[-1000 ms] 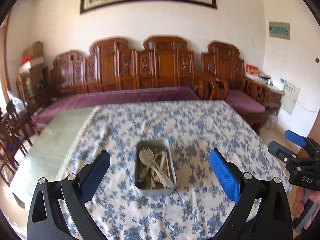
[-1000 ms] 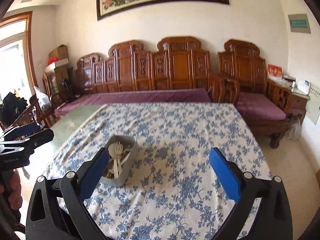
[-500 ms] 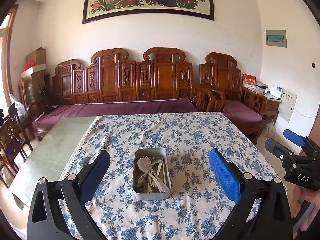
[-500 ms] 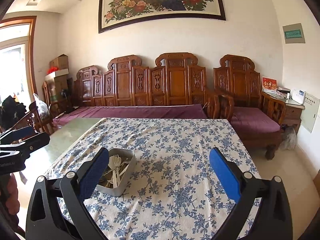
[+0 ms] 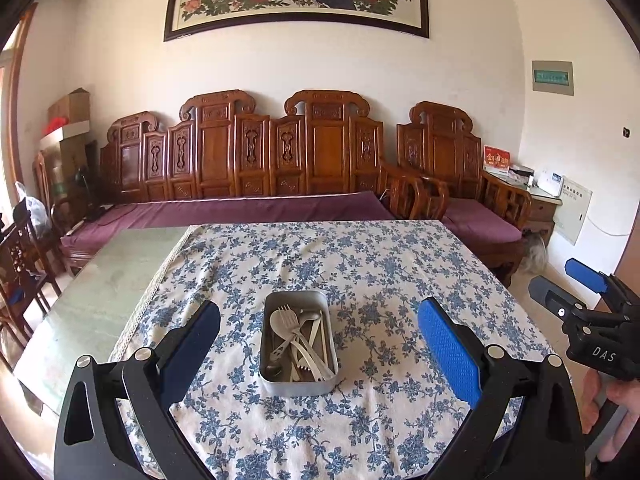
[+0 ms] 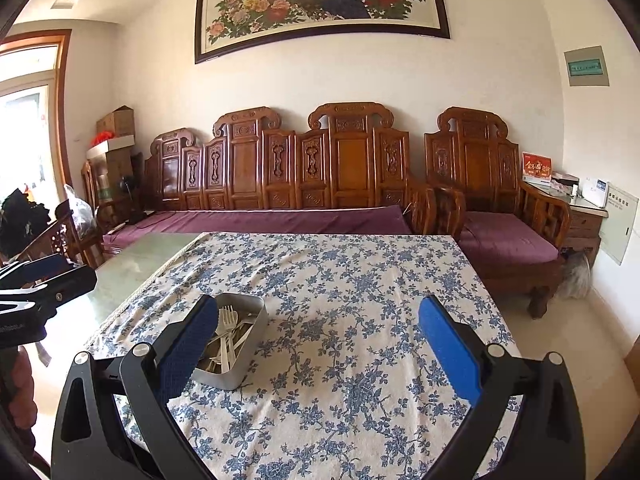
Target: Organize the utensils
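Note:
A grey metal tin (image 5: 298,385) sits on the blue-flowered tablecloth (image 5: 360,264). It holds a heap of utensils (image 5: 298,340): forks, spoons and other pieces in metal and pale plastic. My left gripper (image 5: 318,340) is open and empty, held above the near table edge with the tin between its fingers in view. My right gripper (image 6: 318,340) is open and empty, to the right of the tin (image 6: 244,364), whose near left end is hidden by the left finger (image 6: 186,350). Each gripper shows at the edge of the other's view.
The cloth covers the right part of a green stone table (image 5: 104,280). A carved wooden sofa (image 5: 280,160) with purple cushions stands behind the table. Wooden chairs (image 5: 24,272) stand at the left. A side table (image 5: 540,196) stands at the far right.
Both grippers have tilted upward and drawn back a little, so the tin sits lower in view and more wall and painting show. Both stay open and empty.

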Action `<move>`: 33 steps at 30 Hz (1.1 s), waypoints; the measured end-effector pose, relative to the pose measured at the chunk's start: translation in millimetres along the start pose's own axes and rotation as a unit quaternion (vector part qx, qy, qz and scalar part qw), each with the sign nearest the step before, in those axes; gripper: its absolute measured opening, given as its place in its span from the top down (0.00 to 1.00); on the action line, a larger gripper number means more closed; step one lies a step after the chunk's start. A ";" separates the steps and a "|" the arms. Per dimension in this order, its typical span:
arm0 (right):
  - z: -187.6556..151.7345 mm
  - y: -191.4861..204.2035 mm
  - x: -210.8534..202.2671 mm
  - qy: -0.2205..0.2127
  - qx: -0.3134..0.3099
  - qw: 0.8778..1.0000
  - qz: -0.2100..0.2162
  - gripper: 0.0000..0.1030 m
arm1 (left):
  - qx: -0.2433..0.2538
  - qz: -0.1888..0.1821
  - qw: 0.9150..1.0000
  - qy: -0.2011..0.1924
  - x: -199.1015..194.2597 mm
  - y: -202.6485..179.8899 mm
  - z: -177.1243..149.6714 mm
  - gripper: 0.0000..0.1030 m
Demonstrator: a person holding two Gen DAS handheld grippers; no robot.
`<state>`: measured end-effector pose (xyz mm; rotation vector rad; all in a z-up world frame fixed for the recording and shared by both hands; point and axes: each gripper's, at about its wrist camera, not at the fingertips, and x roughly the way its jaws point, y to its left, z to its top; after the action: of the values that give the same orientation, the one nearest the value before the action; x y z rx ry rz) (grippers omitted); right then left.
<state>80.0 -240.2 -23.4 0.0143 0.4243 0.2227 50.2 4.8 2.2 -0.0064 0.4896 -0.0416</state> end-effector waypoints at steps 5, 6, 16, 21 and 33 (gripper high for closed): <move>-2.9 1.4 1.3 0.003 -0.001 1.000 0.002 0.02 | 0.000 -0.003 1.000 0.002 1.6 -0.9 -1.3 0.07; -2.9 2.0 1.5 0.003 -0.001 1.000 0.002 0.02 | -0.001 -0.004 1.000 0.003 2.0 -0.8 -1.6 0.07; -2.9 3.4 1.7 0.003 -0.001 1.000 0.002 0.02 | -0.005 -0.008 1.000 0.008 4.8 1.2 -4.6 0.07; -3.6 4.5 1.7 0.002 -0.003 1.000 0.001 0.02 | -0.005 -0.008 1.000 0.007 4.5 1.1 -4.1 0.07; -7.7 7.2 4.1 0.004 -0.002 1.000 0.004 0.02 | -0.004 -0.005 1.000 0.010 7.8 2.7 -6.6 0.07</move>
<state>78.9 -232.6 -31.6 0.0115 0.4316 0.2315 54.1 7.2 -7.4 -0.0174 0.5092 -0.0502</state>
